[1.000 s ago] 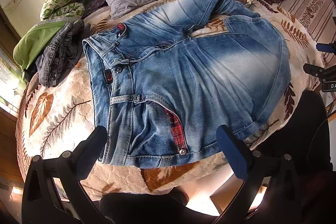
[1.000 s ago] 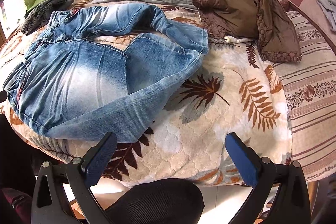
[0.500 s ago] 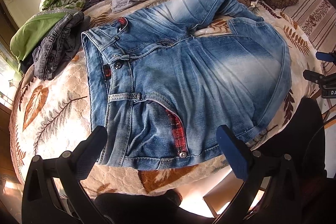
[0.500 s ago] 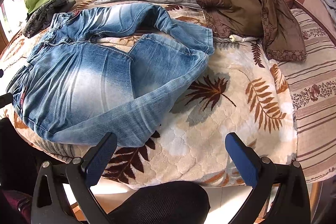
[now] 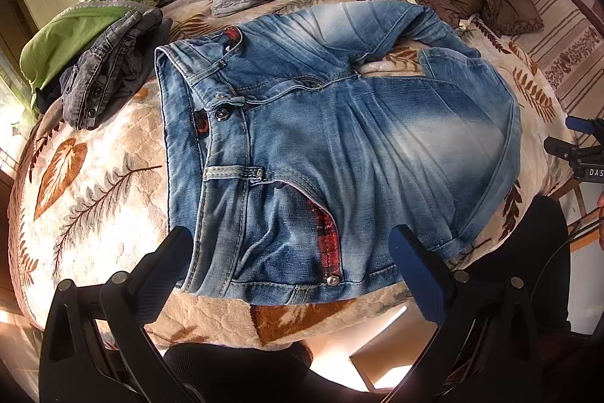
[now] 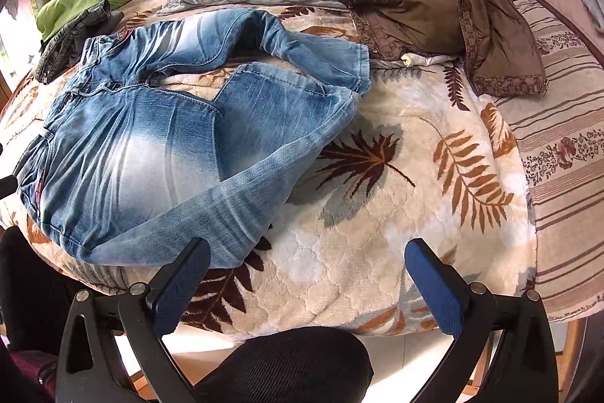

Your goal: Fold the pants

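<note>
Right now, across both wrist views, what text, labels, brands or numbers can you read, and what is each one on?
"DAS": white letters on a black device at the right edge of the left wrist view, cut off by the frame, so the word may run on.
Jeans: the small dark patch at the waistband is too blurred to read.
Jeans button and rivets: any stamping is too small to read.
Right wrist view: no readable text.
</note>
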Demonstrator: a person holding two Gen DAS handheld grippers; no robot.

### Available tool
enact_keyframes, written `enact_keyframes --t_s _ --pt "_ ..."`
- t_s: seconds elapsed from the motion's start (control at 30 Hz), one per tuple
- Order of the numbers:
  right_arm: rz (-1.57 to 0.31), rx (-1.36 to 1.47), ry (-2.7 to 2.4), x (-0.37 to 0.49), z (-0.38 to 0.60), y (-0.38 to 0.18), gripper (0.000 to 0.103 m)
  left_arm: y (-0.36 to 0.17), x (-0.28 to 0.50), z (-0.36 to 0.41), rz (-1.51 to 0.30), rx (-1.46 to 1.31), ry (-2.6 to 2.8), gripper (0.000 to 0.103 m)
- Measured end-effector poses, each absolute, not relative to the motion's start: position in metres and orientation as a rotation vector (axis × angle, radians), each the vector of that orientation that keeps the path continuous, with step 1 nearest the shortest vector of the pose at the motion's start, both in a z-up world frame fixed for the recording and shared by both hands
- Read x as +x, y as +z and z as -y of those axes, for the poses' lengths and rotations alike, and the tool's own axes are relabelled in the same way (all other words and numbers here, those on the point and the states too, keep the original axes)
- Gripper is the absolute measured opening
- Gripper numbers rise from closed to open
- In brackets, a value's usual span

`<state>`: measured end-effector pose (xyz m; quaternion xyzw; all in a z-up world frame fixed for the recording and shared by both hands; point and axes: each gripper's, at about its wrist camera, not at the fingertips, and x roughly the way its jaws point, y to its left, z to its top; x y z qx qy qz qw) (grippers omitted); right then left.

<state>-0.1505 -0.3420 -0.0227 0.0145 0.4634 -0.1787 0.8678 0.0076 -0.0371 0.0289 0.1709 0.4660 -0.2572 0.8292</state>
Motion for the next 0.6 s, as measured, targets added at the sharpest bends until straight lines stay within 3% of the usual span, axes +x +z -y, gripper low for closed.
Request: enact_keyframes --t_s 0.2,0.5,0.53,0.57,0.6 --pt "-0.945 0.256 -0.369 -0.123 0.392 -0.015 0.103 0.028 0.040 -0.016 -1.077 0.149 -0.376 0.103" --pt "-0.932 0.639 -0.303 -0.056 0.447 -0.051 0.099 -0.044 0.041 -0.036 -1.330 -0.341 -0.476 0.103" --pt "-0.933 0.671 -0.303 -0.051 0.451 -0.057 0.087 -0.050 0.044 -0.036 -1.335 -0.415 -0.481 0.099" --pt "-0.931 0.711 -0.277 -0.049 0.454 -0.064 0.072 -0.051 0.046 -0.034 -1.333 -0.468 -0.484 0.084" --pt "-0.933 0.763 -0.228 -0.048 0.457 -0.070 0.020 -0.047 0.049 -0.031 -1.329 -0.476 -0.473 0.075"
